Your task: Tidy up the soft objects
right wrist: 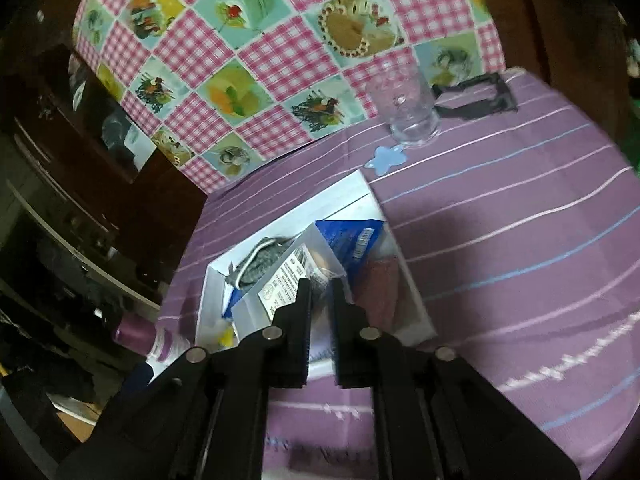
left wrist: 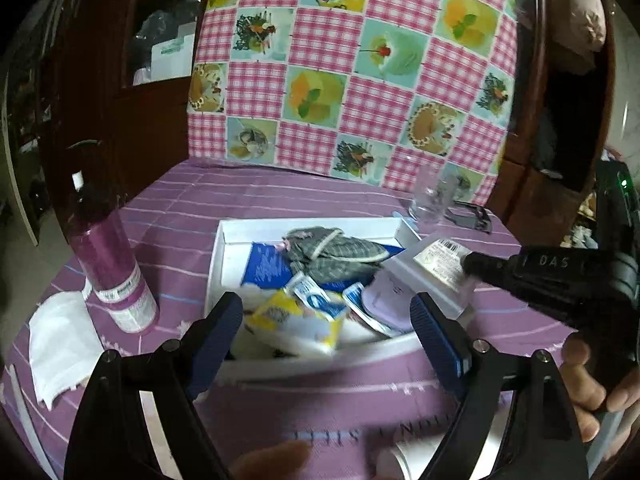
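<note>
Socks [left wrist: 336, 254], limp and light in the white box [left wrist: 224, 240], want pinching mid-bundle; my left tongs [left wrist: 326, 320] gape empty, right tongs [right wrist: 320, 280] nearly closed, nipping a small carton [right wrist: 280, 280].

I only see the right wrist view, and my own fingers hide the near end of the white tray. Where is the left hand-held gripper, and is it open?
Observer: The left hand-held gripper hangs over the near edge of the white cardboard tray. Its jaws are wide open and grip nothing.
Operator: What lies under it?
Observer: A crumpled yellow-and-white packet lies at the tray's near end, next to small blue-and-white sachets.
Operator: Is anything soft outside the tray?
Observer: Yes. A folded white paper tissue lies on the purple striped cloth, on the far side of the upright purple bottle from the tray.
</note>
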Available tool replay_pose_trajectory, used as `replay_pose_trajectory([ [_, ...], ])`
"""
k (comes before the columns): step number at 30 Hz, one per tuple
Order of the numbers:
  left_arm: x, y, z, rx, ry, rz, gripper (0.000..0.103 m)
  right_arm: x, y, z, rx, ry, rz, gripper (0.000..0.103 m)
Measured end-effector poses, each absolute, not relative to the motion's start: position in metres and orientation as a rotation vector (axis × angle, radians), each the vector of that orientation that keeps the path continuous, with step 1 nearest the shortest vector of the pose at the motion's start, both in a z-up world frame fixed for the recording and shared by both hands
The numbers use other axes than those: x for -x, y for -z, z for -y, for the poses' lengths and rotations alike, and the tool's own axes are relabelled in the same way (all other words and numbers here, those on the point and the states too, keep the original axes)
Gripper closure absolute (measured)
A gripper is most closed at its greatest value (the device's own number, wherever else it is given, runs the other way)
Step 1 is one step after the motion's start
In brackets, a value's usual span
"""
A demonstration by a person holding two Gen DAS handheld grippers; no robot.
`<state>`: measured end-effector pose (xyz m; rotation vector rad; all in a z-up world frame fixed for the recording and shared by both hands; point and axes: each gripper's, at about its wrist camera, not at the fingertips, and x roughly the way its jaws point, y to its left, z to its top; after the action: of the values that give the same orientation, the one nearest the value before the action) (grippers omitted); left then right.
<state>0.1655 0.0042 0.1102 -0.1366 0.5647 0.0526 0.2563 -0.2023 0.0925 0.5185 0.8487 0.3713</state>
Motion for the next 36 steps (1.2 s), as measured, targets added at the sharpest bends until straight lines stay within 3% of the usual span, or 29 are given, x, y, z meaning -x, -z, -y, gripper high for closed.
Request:
replay_pose_trajectory([
  [3, -0.165, -0.109, -0.006, 0.113, -0.071, -0.547, 0.017, -0.265, -0.079, 0.203, -0.588, -0.382, -0.912, 0.084],
  [5, -0.161, -0.108, -0.008, 0.110, -0.081, -0.531, 0.017, -0.261, -0.079, 0.204, -0.608, -0.391, -0.890, 0.066],
  [6, -0.159, -0.108, -0.009, 0.114, -0.090, -0.520, 0.017, -0.256, -0.082, 0.205, -0.600, -0.379, -0.855, 0.049],
  [7, -0.155, -0.108, -0.011, 0.125, -0.099, -0.497, 0.016, -0.253, -0.084, 0.206, -0.593, -0.374, -0.831, 0.040],
  [26, -0.081, -0.089, 0.007, 0.036, -0.089, -0.556, 0.017, -0.149, -0.098, 0.226, -0.223, -0.305, -0.757, 0.040],
  [36, -0.030, -0.066, 0.023, 0.017, -0.091, -0.491, 0.017, -0.074, -0.086, 0.240, -0.122, -0.296, -0.559, 0.040],
])
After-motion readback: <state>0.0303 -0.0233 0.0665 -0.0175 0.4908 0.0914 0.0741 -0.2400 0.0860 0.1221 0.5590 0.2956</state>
